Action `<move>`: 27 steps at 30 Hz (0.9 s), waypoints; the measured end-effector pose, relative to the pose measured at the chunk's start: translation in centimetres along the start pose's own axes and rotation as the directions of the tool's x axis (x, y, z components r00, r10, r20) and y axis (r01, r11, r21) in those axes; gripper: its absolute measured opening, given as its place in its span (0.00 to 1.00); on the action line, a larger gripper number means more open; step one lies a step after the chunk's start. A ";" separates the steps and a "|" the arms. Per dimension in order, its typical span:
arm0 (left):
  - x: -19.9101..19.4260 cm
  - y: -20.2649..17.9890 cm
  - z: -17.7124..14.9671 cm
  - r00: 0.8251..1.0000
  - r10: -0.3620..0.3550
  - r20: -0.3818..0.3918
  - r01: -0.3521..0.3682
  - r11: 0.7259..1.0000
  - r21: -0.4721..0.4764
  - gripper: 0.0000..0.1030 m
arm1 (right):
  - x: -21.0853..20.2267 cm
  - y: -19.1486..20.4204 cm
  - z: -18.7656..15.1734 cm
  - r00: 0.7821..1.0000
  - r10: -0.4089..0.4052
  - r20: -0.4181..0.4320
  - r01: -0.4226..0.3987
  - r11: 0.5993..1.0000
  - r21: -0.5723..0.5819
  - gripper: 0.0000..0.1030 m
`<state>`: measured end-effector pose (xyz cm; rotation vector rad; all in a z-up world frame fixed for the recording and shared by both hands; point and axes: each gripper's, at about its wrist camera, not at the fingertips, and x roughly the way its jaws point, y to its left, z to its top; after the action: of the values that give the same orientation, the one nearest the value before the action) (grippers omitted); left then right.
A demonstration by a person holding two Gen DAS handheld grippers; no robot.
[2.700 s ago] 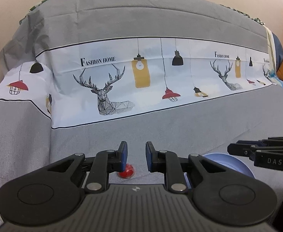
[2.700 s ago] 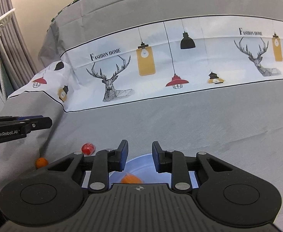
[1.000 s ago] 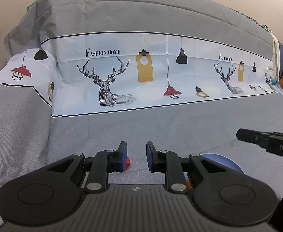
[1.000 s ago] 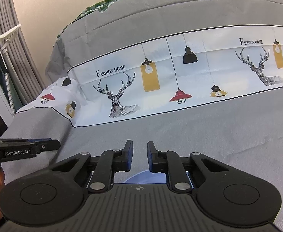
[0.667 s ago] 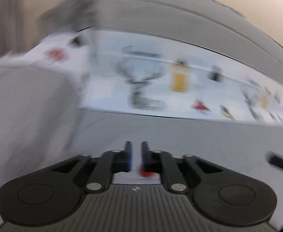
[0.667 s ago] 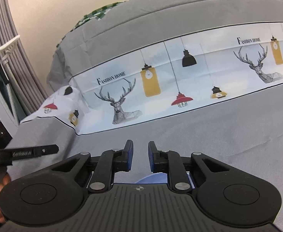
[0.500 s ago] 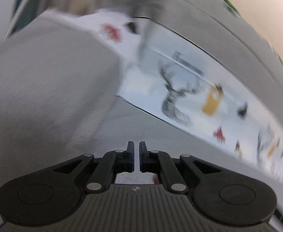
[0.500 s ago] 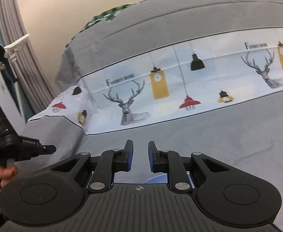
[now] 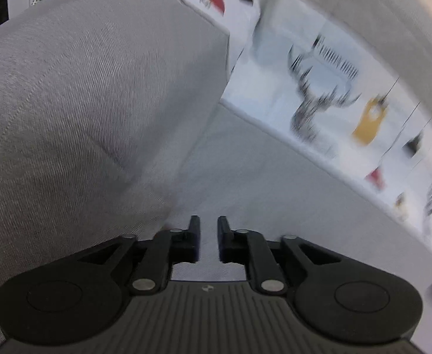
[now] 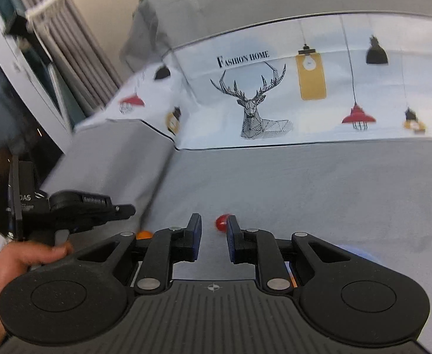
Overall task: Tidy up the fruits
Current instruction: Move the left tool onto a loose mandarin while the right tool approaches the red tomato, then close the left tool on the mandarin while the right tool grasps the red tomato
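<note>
Setting: a sofa (image 10: 319,183) under a grey cover with a deer-and-lamp print band; the fruit lies on its seat.
Red fruit (image 10: 222,223): small and round, at lower centre of the right wrist view, on the grey seat just beyond the right fingertips and a little right of the gap's centre line.
Orange fruit (image 10: 143,234): lower left of the same view, mostly hidden behind the gripper body, near the fold where seat meets armrest.
Blue dish (image 10: 360,253): only a blurred blue edge shows at lower right – presumably where the fruit goes.
Right hand-held gripper (image 10: 214,230): clenched down to a narrow slot, nothing between the jaws.
Left hand-held gripper (image 9: 208,230): jaws opening, nothing between them; its own view shows only grey cloth, blurred.
Left hand (image 10: 12,268): at lower left of the right view, holding that gripper pointed toward the seat-armrest fold.
Key relation: the red fruit lies straight ahead of the right gripper; the orange one is nearer the left. Both are round – no long axis to align.
</note>
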<state>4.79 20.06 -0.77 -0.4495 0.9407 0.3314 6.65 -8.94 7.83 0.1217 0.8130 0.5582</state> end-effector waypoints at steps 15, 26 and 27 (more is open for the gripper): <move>4.0 -2.8 -1.7 0.966 0.249 -0.072 -0.225 0.945 0.238 0.43 | 14.6 -0.7 -3.3 0.999 -0.030 -0.039 0.027 0.996 -0.081 0.56; 5.4 -3.3 -3.0 0.926 0.374 -0.059 -0.332 0.878 0.346 0.44 | 18.8 -0.8 -4.4 0.991 -0.088 -0.103 0.066 0.978 -0.197 0.54; 5.5 -3.4 -2.8 0.923 0.380 -0.059 -0.338 0.874 0.350 0.42 | 19.1 -0.7 -4.4 0.990 -0.090 -0.104 0.067 0.976 -0.205 0.51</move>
<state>7.44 16.13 -6.04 0.0240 1.1834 0.4750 14.30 -0.17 -7.90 -0.1289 0.8628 0.5726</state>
